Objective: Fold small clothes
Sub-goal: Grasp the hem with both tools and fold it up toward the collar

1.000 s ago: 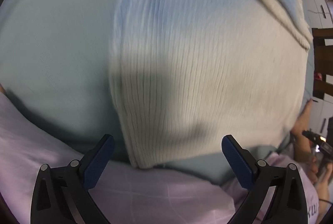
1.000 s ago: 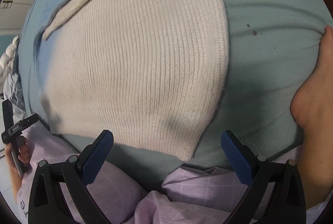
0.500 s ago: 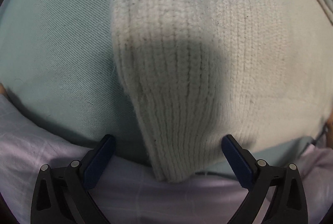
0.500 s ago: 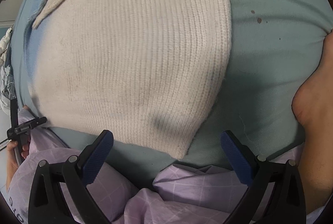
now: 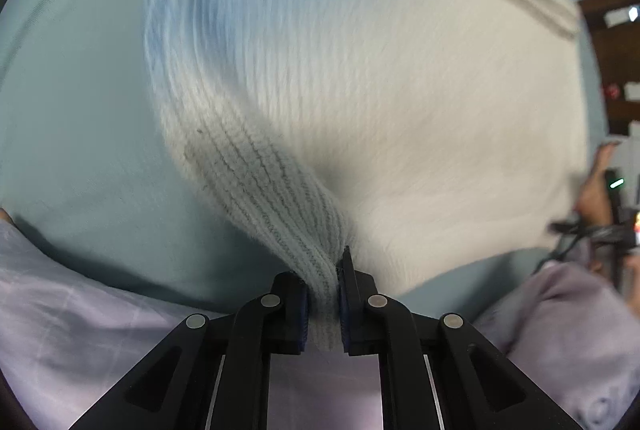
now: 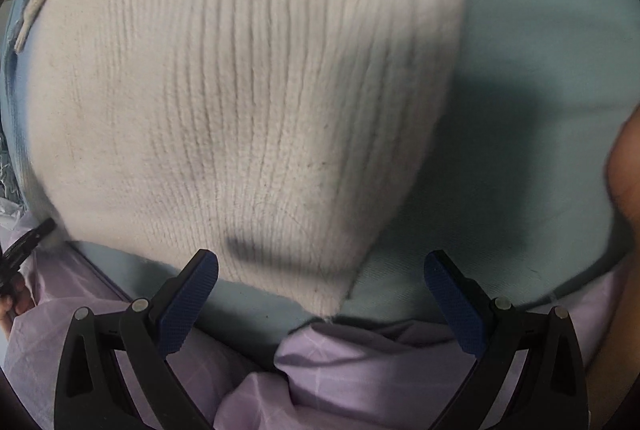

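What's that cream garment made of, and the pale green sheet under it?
The cream garment looks like a soft ribbed knit, perhaps wool or acrylic: vertical ribs and a fuzzy edge show. The pale green sheet looks like flat woven cotton, matte with a fine weave, though blur leaves the fibre uncertain.

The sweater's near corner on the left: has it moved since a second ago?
Yes. The left gripper has just closed on the sweater corner, pulling it up off the teal sheet.

Cream sweater is fuzzy ribbed knit; teal sheet smooth matt cloth; lilac checked fabric thin, soft
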`<action>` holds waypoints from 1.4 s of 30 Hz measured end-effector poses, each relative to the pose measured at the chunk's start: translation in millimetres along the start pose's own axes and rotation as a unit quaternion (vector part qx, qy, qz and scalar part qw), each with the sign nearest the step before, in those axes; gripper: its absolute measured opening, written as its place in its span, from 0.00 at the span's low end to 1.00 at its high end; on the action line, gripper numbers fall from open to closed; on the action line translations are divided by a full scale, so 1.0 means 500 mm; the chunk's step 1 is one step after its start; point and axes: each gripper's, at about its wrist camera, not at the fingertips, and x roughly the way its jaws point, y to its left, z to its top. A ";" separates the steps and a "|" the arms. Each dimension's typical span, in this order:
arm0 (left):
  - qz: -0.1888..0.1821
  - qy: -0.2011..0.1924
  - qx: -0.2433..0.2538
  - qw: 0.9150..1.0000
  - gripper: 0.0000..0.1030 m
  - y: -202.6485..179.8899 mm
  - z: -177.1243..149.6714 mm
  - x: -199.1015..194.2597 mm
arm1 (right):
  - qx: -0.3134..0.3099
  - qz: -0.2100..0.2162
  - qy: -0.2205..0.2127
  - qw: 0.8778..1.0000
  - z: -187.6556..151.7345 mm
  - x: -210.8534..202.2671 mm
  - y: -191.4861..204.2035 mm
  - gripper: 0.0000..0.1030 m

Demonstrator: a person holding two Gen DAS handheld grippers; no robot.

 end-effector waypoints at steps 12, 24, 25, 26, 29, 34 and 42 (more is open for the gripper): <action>-0.059 -0.081 -0.008 0.995 0.10 0.031 0.038 -0.120 | -0.087 -0.045 -0.045 0.994 0.008 0.017 0.104 0.08; -0.144 -0.201 -0.021 0.969 0.09 0.003 0.022 -0.280 | -0.096 0.098 -0.316 0.939 -0.089 -0.372 0.161 0.05; -0.152 -0.209 -0.020 0.966 0.09 -0.002 0.020 -0.291 | -0.107 0.111 -0.336 0.929 -0.108 -0.407 0.159 0.05; -0.160 -0.219 -0.018 0.962 0.09 -0.008 0.010 -0.309 | -0.118 0.123 -0.360 0.917 -0.128 -0.437 0.155 0.05; -0.176 -0.248 -0.008 0.953 0.08 -0.020 -0.017 -0.365 | -0.105 0.202 -0.390 0.892 -0.151 -0.488 0.126 0.04; -0.207 -0.278 -0.002 0.938 0.08 -0.035 -0.058 -0.434 | -0.098 0.285 -0.400 0.865 -0.196 -0.470 0.091 0.04; -0.251 -0.310 0.004 0.917 0.08 -0.010 -0.180 -0.508 | -0.100 0.359 -0.442 0.816 -0.275 -0.555 0.041 0.04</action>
